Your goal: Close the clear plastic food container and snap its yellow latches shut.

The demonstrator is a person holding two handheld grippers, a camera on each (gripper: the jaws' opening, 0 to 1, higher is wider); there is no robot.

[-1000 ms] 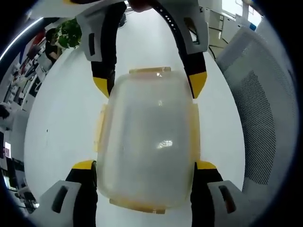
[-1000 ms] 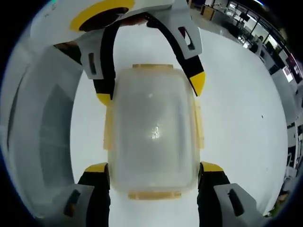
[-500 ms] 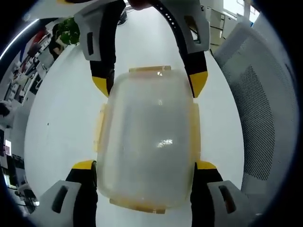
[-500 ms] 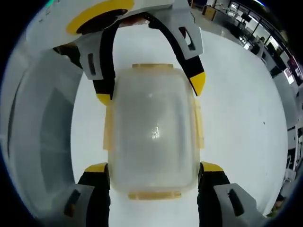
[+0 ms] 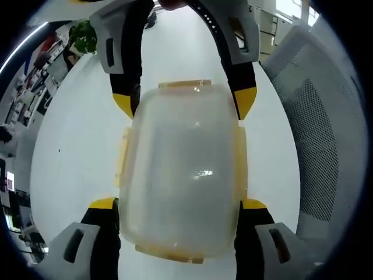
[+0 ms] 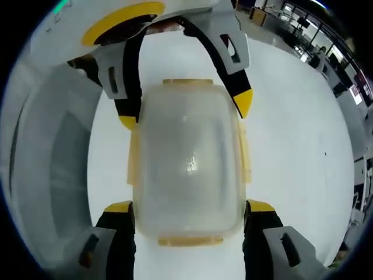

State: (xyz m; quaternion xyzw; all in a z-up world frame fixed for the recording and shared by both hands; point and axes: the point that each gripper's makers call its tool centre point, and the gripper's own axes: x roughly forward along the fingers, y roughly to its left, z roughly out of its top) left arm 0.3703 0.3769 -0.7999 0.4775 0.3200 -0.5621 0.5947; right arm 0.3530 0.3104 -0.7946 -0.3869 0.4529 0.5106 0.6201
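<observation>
The clear plastic food container lies on a white table with its lid on. Yellow latches line its sides and ends; the left side one flares out slightly. My left gripper straddles the near end, its yellow-tipped jaws pressed against both sides. From the far end my right gripper clasps the container the same way. In the right gripper view the container sits between the right gripper jaws, with the left gripper opposite.
A grey mesh chair back stands at the table's edge, also seen as the chair beside the table. A potted plant and office desks lie beyond. Bare white table surrounds the container.
</observation>
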